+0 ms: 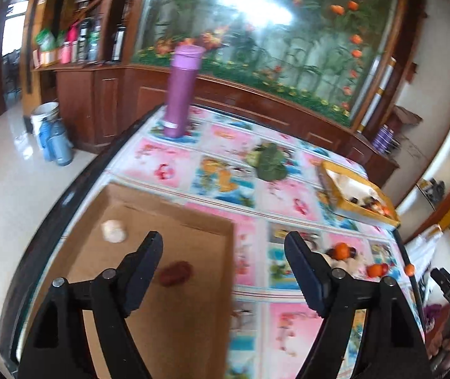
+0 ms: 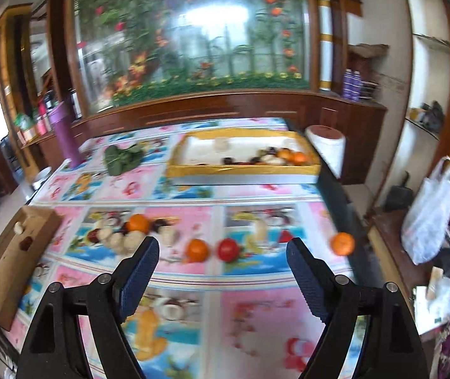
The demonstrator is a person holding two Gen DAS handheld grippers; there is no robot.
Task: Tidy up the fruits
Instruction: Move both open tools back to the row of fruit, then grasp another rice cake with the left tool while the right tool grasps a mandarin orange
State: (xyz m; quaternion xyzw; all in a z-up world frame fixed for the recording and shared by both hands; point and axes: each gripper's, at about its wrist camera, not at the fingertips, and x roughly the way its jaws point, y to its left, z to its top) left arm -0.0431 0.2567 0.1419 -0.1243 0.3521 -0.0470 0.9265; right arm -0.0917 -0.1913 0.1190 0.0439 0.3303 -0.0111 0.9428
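Note:
My left gripper [image 1: 223,243] is open and empty above the right edge of a brown cardboard tray [image 1: 193,315] that holds a dark red fruit [image 1: 176,272] and a pale round one [image 1: 113,230]. My right gripper [image 2: 222,248] is open and empty over the table. Ahead of it lie an orange [image 2: 197,250], a red fruit [image 2: 228,249], a cluster of pale fruits with an orange [image 2: 138,222], and a lone orange [image 2: 342,243] at the table's right edge. A yellow-rimmed tray [image 2: 240,170] at the back holds several fruits. The cardboard tray also shows at the left [image 2: 1,271].
A purple bottle [image 1: 181,91] stands at the far left of the patterned tablecloth [image 2: 250,315]. A green leafy bunch [image 2: 121,158] lies near the yellow tray. A white paper roll [image 2: 327,145] stands off the table's back right corner. A wooden cabinet runs behind.

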